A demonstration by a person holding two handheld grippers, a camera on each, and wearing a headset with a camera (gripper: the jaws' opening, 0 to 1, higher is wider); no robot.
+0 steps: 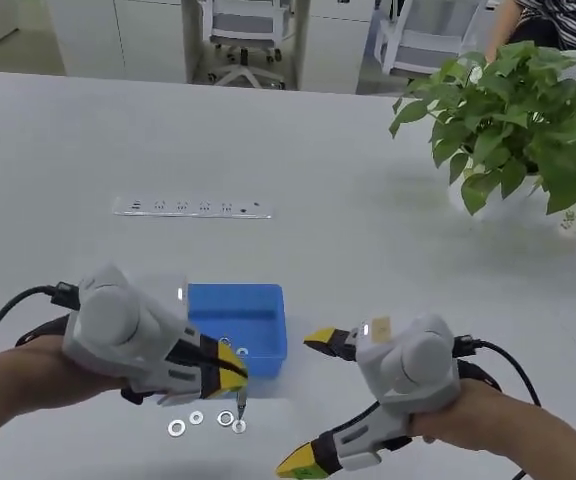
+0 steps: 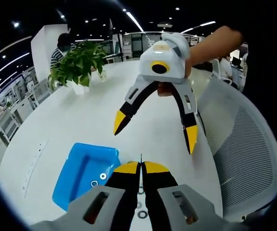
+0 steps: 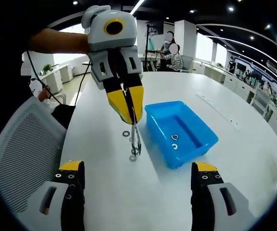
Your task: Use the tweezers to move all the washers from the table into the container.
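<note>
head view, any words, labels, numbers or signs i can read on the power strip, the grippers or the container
No text can be read.
power strip: small marks by the sockets, too small to read.
right gripper: a pale sticker on top, blurred.
left gripper and tweezers: no text seen.
blue container: no text seen.
</note>
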